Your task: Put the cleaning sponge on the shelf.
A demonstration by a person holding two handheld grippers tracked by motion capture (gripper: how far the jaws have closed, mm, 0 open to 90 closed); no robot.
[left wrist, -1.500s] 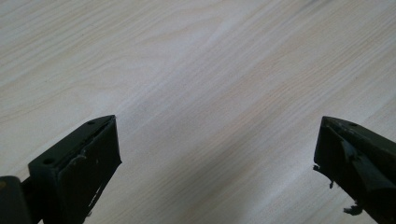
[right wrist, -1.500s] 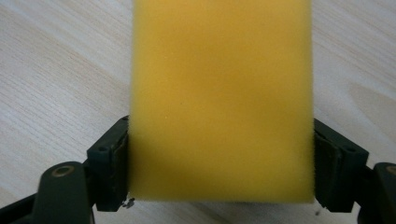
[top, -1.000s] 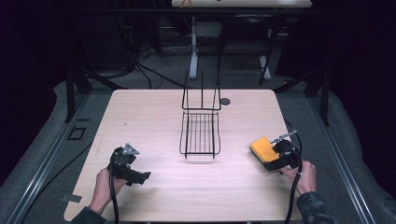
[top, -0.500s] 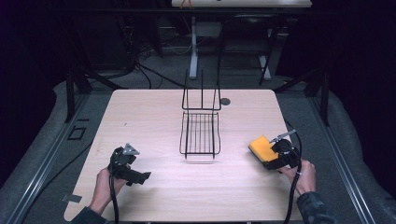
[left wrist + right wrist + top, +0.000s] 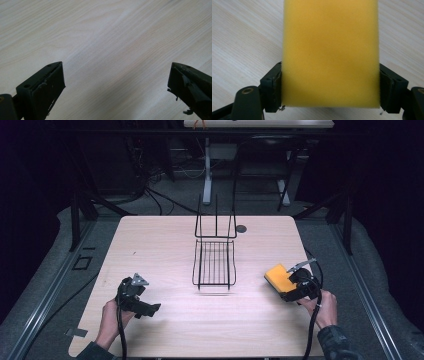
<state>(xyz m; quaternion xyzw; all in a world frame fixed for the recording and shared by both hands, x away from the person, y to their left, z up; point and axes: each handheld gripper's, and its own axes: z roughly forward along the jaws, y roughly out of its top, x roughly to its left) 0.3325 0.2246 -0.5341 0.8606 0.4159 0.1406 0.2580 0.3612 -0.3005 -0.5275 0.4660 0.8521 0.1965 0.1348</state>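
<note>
The yellow sponge (image 5: 330, 53), at four o'clock on the counter (image 5: 165, 245), looks light, soft and squashy, clamped across its long edges by the right claw (image 5: 283, 287); left claw (image 5: 116, 86) gapes empty.

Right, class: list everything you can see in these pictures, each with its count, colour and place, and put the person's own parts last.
Sponge: one, yellow, near the table's right edge, clamped in the right hand-held gripper.
Wire rack: one, black, at the table's middle, toward the far side.
Small round disc: one, dark, right of the rack's back.
Table: one, light wood.
Left hand-held gripper: one, black, open over bare table.
Right hand-held gripper: one, black, shut on the sponge.
Hands: two, at the near edge.
</note>
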